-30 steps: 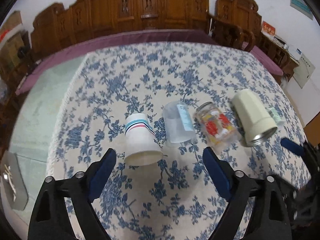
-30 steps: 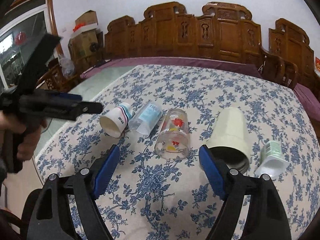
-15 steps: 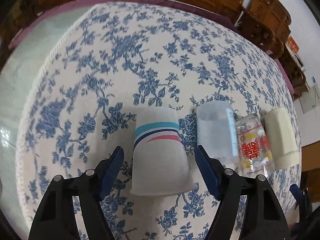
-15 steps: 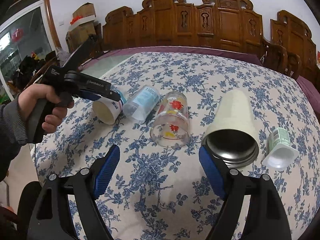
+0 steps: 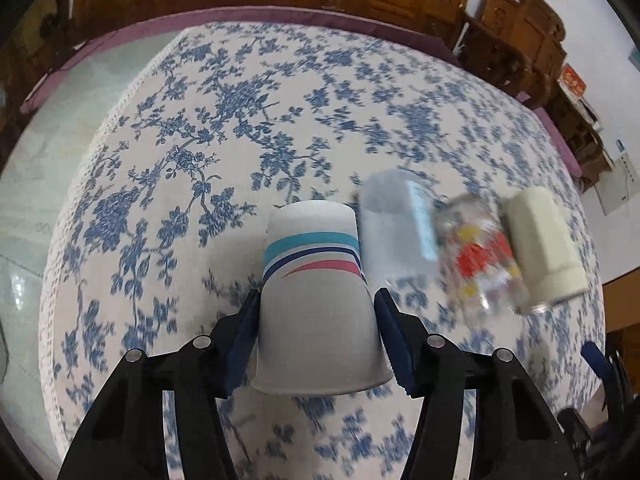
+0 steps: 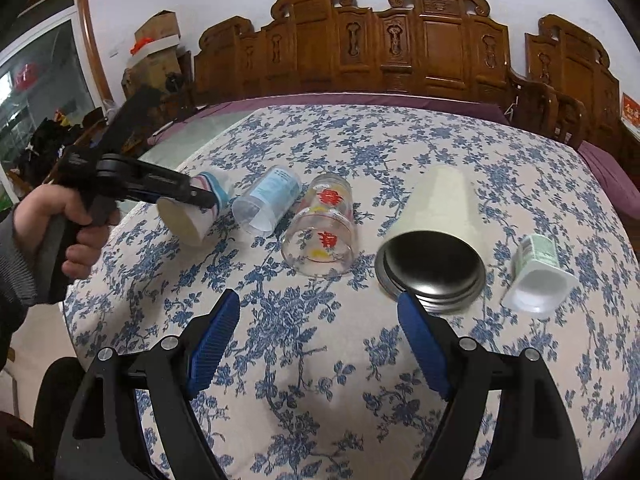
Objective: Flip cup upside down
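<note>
The left gripper [image 5: 318, 334] has closed its jaws onto the paper cup [image 5: 316, 300]; the right gripper [image 6: 318, 336] hangs wide open, empty.

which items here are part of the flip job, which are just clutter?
In play:
paper cup, on its side, clamped near its mouth
left gripper, jaws shut on it

Lying about:
clear plastic cup
printed glass
cream tumbler
yogurt pot
right gripper, jaws open, holding nothing
</note>
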A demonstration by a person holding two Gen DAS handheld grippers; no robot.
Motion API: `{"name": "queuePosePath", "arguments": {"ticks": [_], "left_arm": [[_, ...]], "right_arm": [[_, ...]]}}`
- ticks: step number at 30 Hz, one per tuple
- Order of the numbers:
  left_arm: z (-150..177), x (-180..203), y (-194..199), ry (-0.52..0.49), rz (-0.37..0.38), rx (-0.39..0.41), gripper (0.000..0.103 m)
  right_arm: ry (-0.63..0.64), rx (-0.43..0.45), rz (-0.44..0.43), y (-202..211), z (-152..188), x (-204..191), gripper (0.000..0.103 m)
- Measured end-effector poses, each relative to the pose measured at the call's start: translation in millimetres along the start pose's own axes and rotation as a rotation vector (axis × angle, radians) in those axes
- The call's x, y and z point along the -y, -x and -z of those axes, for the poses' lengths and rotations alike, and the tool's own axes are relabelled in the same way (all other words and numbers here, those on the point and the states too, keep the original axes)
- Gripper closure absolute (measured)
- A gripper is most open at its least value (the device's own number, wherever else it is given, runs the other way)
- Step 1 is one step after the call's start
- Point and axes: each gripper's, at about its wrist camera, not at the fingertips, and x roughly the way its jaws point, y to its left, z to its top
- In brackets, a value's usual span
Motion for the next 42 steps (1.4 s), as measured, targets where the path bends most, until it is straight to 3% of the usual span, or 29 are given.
{"name": "queuePosePath", "arguments": {"ticks": [10, 22, 30, 32, 34, 39, 42], "left_arm": [[69, 68, 48, -0.085, 0.044, 0.089, 0.048], [128, 151, 30, -0.194, 0.070, 0.116, 0.048], [136, 168, 5, -0.221, 0.089, 0.064, 0.047], [135, 171, 3, -0.231, 0.083, 0.054, 0.040], [136, 171, 9, -0.231, 0.090, 0.074, 0.034], [131, 157, 34, -0.205, 0.097, 0.128, 0.030], [128, 143, 54, -0.184, 0.083, 0.194, 0.020]], "right_arm": [[-0.049, 0.035, 0.050, 47, 32, 19, 0.020], [-0.134, 0.045, 0.135, 85, 82, 54, 0.020], [-0.153, 0.040, 0.145, 93, 83, 61, 0.020], [-0.139, 0.038, 0.153, 94, 79, 59, 0.020], [-0.132, 0.040, 0.152, 97, 75, 57, 0.020], [-0.112, 0.044, 0.141, 104, 61, 47, 0.020], [-0.105, 0.040, 0.121, 105, 51, 37, 0.020]]}}
